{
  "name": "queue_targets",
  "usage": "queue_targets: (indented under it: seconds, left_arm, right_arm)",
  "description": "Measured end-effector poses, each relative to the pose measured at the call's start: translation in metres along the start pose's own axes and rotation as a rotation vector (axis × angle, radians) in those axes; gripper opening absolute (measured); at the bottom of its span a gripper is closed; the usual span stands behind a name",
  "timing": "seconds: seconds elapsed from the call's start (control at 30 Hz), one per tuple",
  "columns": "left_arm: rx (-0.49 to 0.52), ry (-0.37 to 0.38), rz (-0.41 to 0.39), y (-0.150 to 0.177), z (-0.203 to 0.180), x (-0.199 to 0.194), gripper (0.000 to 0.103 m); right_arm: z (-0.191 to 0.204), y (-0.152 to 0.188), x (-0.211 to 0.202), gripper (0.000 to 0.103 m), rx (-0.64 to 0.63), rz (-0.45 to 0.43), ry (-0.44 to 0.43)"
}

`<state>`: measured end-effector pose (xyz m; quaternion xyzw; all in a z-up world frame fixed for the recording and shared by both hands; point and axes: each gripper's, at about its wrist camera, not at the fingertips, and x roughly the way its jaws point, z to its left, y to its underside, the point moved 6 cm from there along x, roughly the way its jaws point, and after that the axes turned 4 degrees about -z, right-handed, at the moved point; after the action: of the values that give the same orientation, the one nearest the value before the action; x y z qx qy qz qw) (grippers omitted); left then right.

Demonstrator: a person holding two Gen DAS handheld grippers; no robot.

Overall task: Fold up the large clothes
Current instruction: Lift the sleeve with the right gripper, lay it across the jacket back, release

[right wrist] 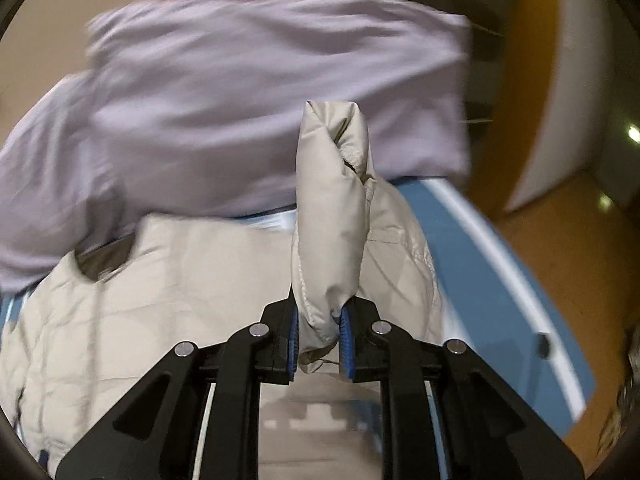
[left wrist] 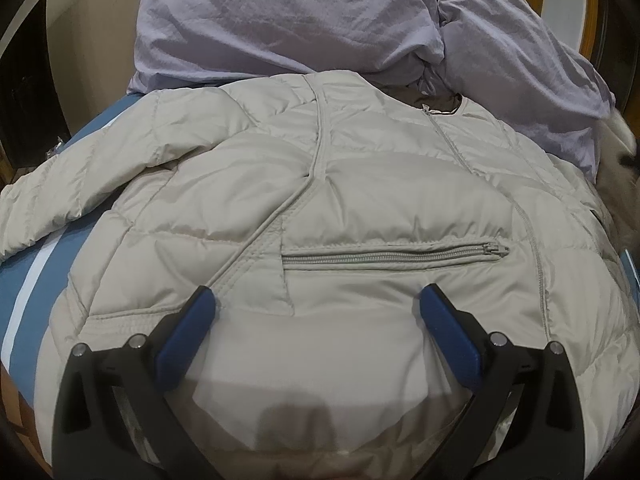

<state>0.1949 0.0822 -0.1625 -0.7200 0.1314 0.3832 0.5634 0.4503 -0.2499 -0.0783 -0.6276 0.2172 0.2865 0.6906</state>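
Beige quilted jacket [left wrist: 340, 208]: lying front-up across the bed [left wrist: 24, 280], collar pointing away toward a lavender duvet [left wrist: 280, 20], long axis running from the hem nearest the left camera to the collar. Sleeve [right wrist: 332, 208]: standing upright, cuff topmost. Right tool [right wrist: 318, 336]: clamping the sleeve. Left tool [left wrist: 318, 304]: hanging open above the hem, holding nothing. Bed cover: blue with white stripes. Room: beige walls, wooden trim.

lilac duvet [left wrist: 280, 20], blue-white striped sheet [left wrist: 24, 280], wood floor [right wrist: 540, 248]
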Motion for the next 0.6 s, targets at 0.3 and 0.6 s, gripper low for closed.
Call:
queue_targets:
  seconds: [0.3,0.6]
  left_arm:
    - [-0.004,0.005,0.001,0.0,0.0,0.0,0.101]
    - [-0.007,0.008,0.0,0.0,0.0,0.0,0.101]
  right_arm:
    - [0.149,0.042,0.02,0.017,-0.12,0.142,-0.236]
    - [0.264,0.083,0.018,0.017,-0.255,0.211,-0.379]
